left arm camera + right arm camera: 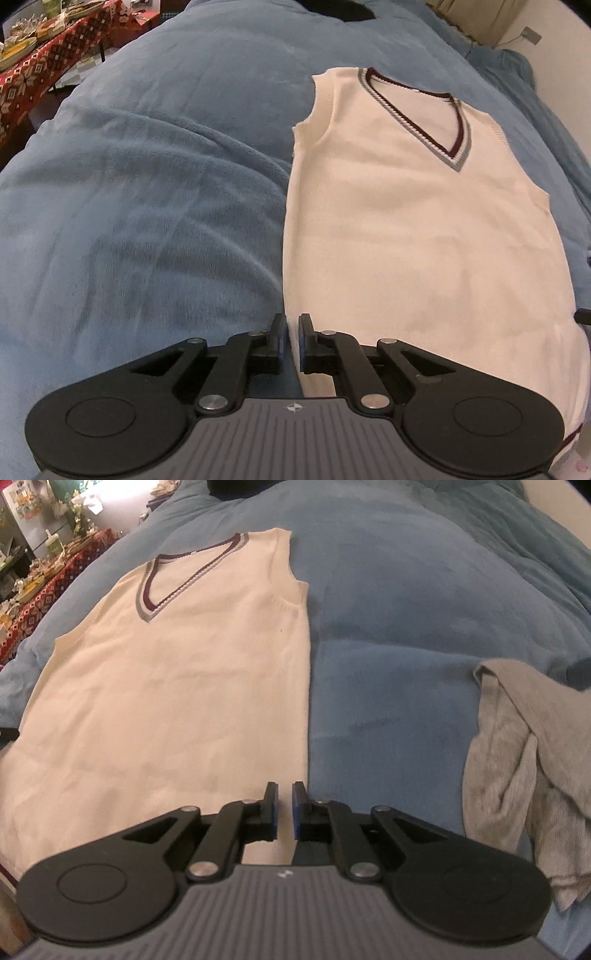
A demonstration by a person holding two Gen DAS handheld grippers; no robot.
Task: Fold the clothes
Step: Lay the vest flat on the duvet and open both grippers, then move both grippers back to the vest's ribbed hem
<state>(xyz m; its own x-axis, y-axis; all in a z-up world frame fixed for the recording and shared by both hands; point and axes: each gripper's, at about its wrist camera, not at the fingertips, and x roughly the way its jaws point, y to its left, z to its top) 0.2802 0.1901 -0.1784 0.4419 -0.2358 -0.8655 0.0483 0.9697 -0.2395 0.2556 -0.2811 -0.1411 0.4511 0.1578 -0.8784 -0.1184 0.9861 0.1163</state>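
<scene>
Cream sleeveless vest (424,236), knitted and trimmed with a maroon and grey V-neck band (458,147), is laid flat and face up on a bed covered by a blue fleece blanket (147,206). Its neckline is turned toward the far end of the bed, and its hem is drawn toward the cameras. In the left wrist view the vest's left side edge is seen running down to the left hand-held gripper (291,341), whose blue-padded jaws are brought almost together, with only a narrow slit left between them; the tips are placed right at the lower left edge of the vest, but whether cloth is pinched there cannot be told. In the right wrist view the right hand-held gripper (284,810) is found at the vest's lower right edge, its jaws likewise drawn nearly together with a thin gap, and a grip on the fabric cannot be confirmed there either. A crumpled grey garment (524,775) is seen lying on the blanket to the right, well apart from the vest. A table with a red patterned cloth (33,74), crowded with small items, is visible beyond the bed at the upper left.
</scene>
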